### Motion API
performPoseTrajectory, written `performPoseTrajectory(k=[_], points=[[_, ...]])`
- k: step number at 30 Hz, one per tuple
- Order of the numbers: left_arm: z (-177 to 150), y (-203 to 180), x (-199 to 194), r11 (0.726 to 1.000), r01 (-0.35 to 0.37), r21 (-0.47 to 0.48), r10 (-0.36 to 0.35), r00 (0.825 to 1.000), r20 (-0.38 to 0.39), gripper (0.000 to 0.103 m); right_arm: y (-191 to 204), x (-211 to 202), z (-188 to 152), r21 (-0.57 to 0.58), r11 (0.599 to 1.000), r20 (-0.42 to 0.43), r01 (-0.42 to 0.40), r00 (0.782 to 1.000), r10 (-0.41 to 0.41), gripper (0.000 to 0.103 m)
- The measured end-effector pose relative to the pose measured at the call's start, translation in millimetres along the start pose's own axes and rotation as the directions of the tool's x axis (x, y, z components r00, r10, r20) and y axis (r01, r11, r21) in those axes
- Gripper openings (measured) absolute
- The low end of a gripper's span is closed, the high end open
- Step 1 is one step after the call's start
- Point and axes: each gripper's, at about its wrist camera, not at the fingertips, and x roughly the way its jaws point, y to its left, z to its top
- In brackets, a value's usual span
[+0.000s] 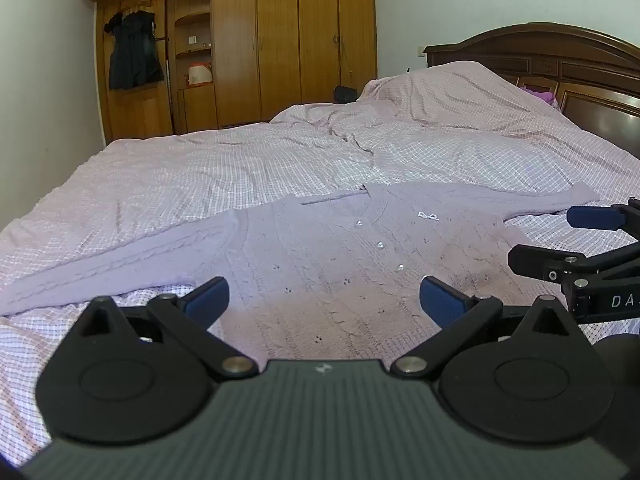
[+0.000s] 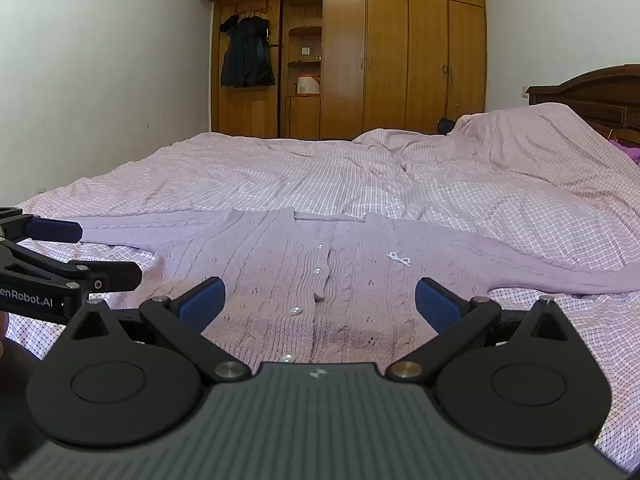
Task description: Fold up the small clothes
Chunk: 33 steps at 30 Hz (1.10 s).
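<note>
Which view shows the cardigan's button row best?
The right wrist view: the button row runs down the centre of the cardigan, near straight on. The left wrist view shows the same buttons slanting off to the right, with fewer in sight.

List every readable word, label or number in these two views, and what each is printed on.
"DA", cut off by the frame edge: on the right gripper, seen from the left wrist view.
"enRobot.AI", its start cut off: on the left gripper, seen from the right wrist view.
No other text is readable.
</note>
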Motion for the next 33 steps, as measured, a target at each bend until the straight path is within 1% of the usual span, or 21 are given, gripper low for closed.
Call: performPoseTrajectory(k=[2,9,11,20,24,33], points=[[0.3,0.1,0.4,1.0,0.0,-0.002,0.0,1.0,-0.006,0.103,0.1,0.2,-0.4,0.0,1.0,-0.003,0.001,1.0,-0.001,0.103],[0.0,1.3,0.0,1.0,0.001,-0.003,-0.001,1.0,0.009,0.103,0.8,0.4,0.0,-0.001,1.0,-0.005,0.001,1.0,-0.001,0.103],[-2.6,-2.9,7.4,1.0,0.001,-0.003,-0.001,1.0,0.009,0.103,0.9,0.2,0.0,-0.003,1.0,-0.006,0.001,1.0,-0.001,0.103],[-0.4,-8.7,1.3,1.0,0.001,0.005,-0.001,1.0,0.012,0.103,0.5,1.5,0.9,-0.004,1.0,-0.007,0.001,1.0,-0.001,0.103],[0.3,-1.2,-1.8,1.0,0.006,0.004,-0.006,1.0,0.012,0.103,0.7,1.3,0.7,-0.003,1.0,-0.007,0.001,1.0,-0.001,0.103],[0.9,-1.8,-1.8,1.0,0.005,0.003,-0.005,1.0,0.012,0.103,1.4,1.6,0.8,-0.004,1.0,-0.007,0.001,1.0,-0.001,0.103]])
